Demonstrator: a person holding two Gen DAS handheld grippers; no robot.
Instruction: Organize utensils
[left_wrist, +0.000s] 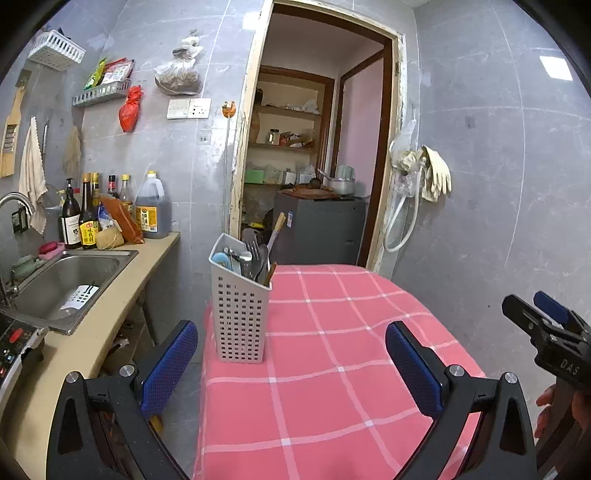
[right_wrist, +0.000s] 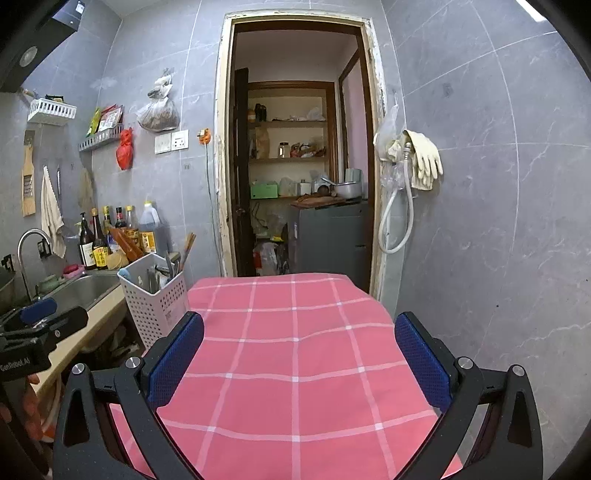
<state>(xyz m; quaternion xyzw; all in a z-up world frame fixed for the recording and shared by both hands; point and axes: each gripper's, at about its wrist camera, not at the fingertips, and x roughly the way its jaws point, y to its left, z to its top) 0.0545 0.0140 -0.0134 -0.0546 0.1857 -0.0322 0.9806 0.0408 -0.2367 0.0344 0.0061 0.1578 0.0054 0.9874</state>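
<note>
A white perforated utensil holder (left_wrist: 240, 310) stands upright near the left edge of the table with the pink checked cloth (left_wrist: 351, 350). Forks, spoons and chopsticks (left_wrist: 255, 254) stick out of it. My left gripper (left_wrist: 291, 362) hangs open in front of the holder, with nothing between its blue pads. In the right wrist view the holder (right_wrist: 157, 299) sits at the table's far left, and my right gripper (right_wrist: 299, 354) is open over the bare cloth (right_wrist: 295, 350). The right gripper (left_wrist: 543, 317) also shows at the right edge of the left wrist view.
A counter with a steel sink (left_wrist: 62, 284), a tap and several sauce bottles (left_wrist: 110, 210) runs along the left. An open doorway (left_wrist: 314, 166) with shelves and a grey cabinet lies behind the table. Grey tiled wall with hanging rubber gloves (left_wrist: 436, 173) is on the right.
</note>
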